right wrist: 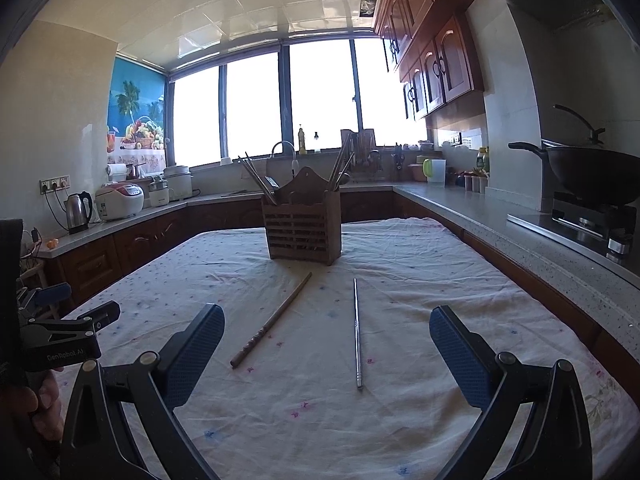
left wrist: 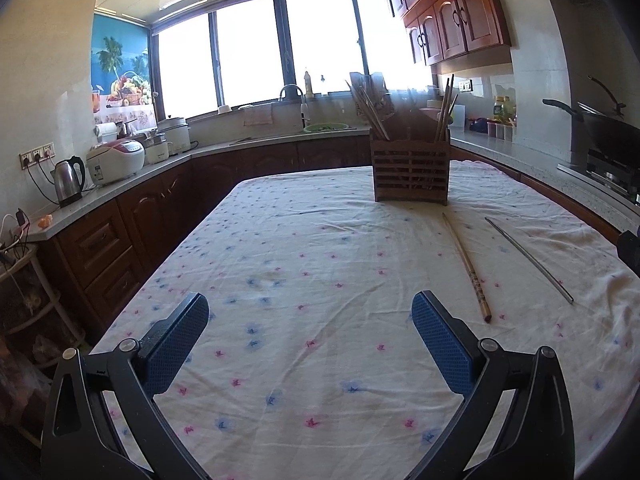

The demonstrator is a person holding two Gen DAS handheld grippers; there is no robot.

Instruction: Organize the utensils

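Note:
A slatted wooden utensil holder (left wrist: 411, 170) (right wrist: 305, 233) stands upright at the far middle of the table, with chopsticks sticking out of both its ends. A wooden chopstick (left wrist: 467, 266) (right wrist: 272, 320) and a metal chopstick (left wrist: 529, 259) (right wrist: 356, 332) lie loose on the cloth in front of it. My left gripper (left wrist: 310, 310) is open over bare cloth, with both chopsticks to its right. My right gripper (right wrist: 327, 322) is open and holds nothing; both chopsticks lie between its blue fingers, a little ahead of them.
The table wears a white cloth with small flowers (left wrist: 304, 248) (right wrist: 400, 264). Counters run around it: a kettle (left wrist: 69, 179) and rice cookers at left, a sink at the back, a wok (right wrist: 592, 172) on a stove at right. A hand grips the left gripper's body (right wrist: 60, 334).

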